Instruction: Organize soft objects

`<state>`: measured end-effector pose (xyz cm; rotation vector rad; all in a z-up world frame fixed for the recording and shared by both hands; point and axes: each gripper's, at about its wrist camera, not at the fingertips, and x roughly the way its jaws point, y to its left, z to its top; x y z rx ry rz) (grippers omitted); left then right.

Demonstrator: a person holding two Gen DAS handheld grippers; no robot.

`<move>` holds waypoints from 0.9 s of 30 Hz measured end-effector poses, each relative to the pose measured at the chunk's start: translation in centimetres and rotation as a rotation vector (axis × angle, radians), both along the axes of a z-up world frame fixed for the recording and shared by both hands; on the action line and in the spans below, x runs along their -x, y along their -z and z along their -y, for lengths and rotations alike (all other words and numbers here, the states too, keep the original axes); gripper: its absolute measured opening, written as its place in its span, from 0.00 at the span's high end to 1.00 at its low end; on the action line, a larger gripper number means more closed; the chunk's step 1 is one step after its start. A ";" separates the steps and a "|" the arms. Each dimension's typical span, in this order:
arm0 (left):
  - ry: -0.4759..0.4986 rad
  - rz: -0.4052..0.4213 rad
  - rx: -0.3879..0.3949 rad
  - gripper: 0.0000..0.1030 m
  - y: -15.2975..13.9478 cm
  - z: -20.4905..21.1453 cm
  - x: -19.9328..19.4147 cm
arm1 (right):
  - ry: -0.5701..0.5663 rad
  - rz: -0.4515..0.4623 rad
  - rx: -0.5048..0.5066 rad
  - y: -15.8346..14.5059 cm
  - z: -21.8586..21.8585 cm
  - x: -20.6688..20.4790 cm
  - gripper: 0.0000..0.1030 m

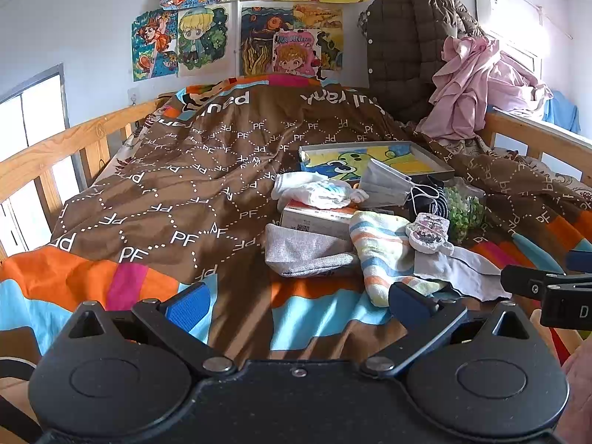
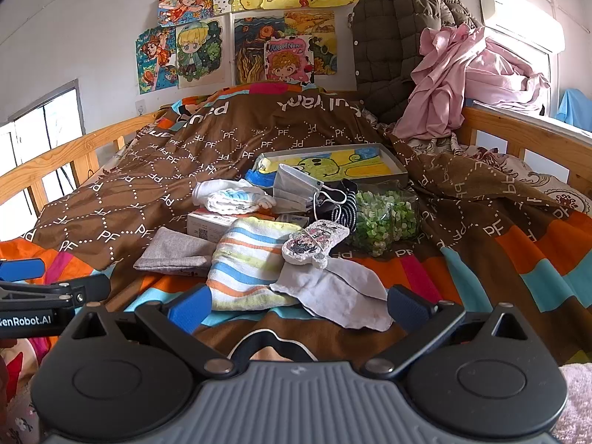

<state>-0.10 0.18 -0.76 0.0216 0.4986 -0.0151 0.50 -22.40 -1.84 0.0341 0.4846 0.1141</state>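
A brown patterned quilt [image 2: 229,170] covers a wooden-railed bed, where a heap of soft things waits: a striped towel [image 2: 248,259], a grey pouch [image 2: 174,251], a pale grey cloth [image 2: 340,292], a face mask [image 2: 296,188] and white socks [image 2: 229,196], lying partly on boxes. The right gripper [image 2: 296,307] hovers just before the towel, jaws wide and empty; the left gripper [image 1: 296,307] likewise. A pinch on overlapping layers may drag the neighbouring cloth or the small plush charm [image 2: 314,242] along.
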 end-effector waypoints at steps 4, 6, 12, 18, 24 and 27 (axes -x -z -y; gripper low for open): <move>0.000 0.001 0.000 0.01 0.1 0.0 0.0 | 0.000 0.000 0.000 0.0 0.0 0.0 0.00; 0.001 0.000 0.000 0.01 0.0 0.0 0.0 | 0.000 0.000 0.000 0.0 0.0 0.0 0.00; 0.002 0.000 0.000 0.01 0.0 0.0 0.0 | 0.000 0.000 0.001 0.0 0.0 0.0 0.00; -0.001 -0.012 -0.008 0.01 0.7 -0.2 -0.4 | 0.033 -0.019 -0.009 0.1 0.0 -0.2 0.00; 0.032 -0.030 -0.019 0.01 0.6 -0.3 -2.5 | 0.047 -0.112 -0.081 0.1 2.0 -3.4 0.00; 0.066 -0.037 -0.002 0.01 0.7 -0.2 -4.0 | 0.043 -0.154 -0.076 0.4 2.8 -5.3 0.00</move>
